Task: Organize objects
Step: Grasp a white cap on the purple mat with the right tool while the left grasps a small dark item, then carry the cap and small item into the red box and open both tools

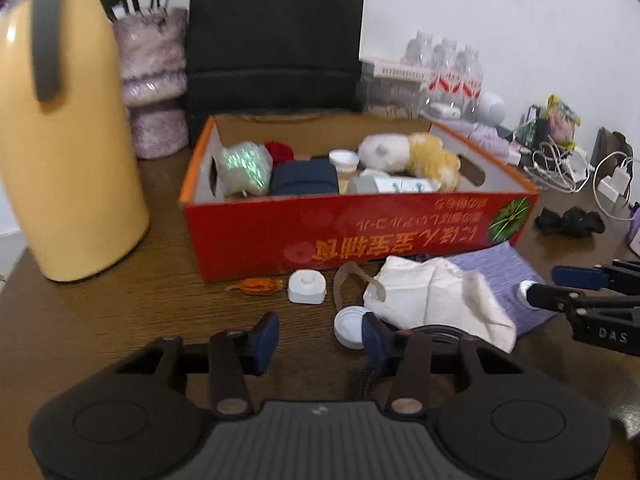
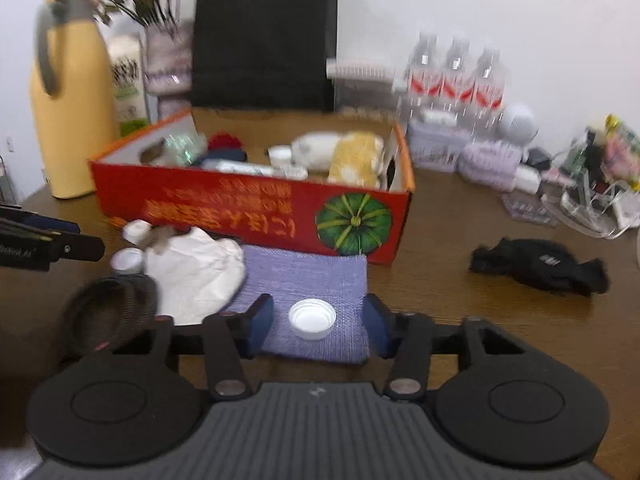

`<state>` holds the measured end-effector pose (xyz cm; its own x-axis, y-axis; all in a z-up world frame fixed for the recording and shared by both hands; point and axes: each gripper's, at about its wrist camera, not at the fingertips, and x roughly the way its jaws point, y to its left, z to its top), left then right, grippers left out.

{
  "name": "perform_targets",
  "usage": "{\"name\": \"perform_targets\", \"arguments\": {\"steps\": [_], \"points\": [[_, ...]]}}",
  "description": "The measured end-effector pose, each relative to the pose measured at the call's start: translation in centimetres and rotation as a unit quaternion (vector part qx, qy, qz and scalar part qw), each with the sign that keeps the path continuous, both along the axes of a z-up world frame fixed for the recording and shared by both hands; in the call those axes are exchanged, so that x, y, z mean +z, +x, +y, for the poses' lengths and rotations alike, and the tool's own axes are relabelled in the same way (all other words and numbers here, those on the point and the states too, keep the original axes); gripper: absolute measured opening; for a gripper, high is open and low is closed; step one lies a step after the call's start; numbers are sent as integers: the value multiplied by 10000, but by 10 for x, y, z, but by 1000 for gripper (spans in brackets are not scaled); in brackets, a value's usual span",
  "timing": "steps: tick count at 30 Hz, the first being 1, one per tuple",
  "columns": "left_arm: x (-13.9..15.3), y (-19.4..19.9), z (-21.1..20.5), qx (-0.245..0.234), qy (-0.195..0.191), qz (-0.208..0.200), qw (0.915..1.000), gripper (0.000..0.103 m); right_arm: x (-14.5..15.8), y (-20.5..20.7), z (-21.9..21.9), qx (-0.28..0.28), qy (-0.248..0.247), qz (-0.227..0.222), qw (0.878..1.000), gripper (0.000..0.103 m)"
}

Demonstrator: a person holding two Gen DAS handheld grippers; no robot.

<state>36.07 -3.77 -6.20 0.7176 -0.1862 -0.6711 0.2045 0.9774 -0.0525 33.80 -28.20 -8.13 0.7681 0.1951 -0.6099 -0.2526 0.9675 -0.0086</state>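
Note:
A red cardboard box (image 1: 360, 228) (image 2: 248, 208) holds a plush toy (image 1: 408, 152), a navy cloth and small items. In front of it lie a white cloth bag (image 1: 432, 296) (image 2: 196, 268), a purple cloth (image 2: 312, 280), a white square case (image 1: 307, 286), an orange wrapper (image 1: 256, 286) and a white lid (image 1: 350, 326). My left gripper (image 1: 320, 336) is open above the table, the lid beside its right finger. My right gripper (image 2: 318, 324) is open with a white bottle cap (image 2: 312, 318) on the purple cloth between its fingers. It also shows in the left wrist view (image 1: 560, 284).
A yellow jug (image 1: 60, 140) stands left of the box. A black bag (image 1: 276, 36), a vase (image 1: 154, 80) and water bottles (image 2: 456, 72) stand behind. A black cloth (image 2: 540, 266) lies at right, with cables and chargers (image 1: 568, 168) beyond. A dark round object (image 2: 108, 316) lies at front left.

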Motion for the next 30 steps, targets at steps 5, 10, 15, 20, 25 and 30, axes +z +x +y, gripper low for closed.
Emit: {"name": "perform_targets", "arguments": {"steps": [5,10,15,20,25,30], "points": [[-13,7,-5,-159,-120,46,9998,7,-11,2,9,215,-30,38,9998,30],[-13,3,-11,-157,17,-76,9998,3,-11,-1,10,257,30,-2,9997,30],[-4,-7,-14,-77,346,-403,9986,3,-9,-3,12,282,-47,-56,9996,29],[36,-54,-9,75,102,-910,9958,3,8,-32,10,48,-63,-406,9991,29],[58,-135,-14,-113,364,-1206,9920,3,29,-108,14,276,233,-730,9967,29],[65,-232,-10,-274,150,-1299,9910,3,36,-197,14,834,278,-695,9937,29]]}}
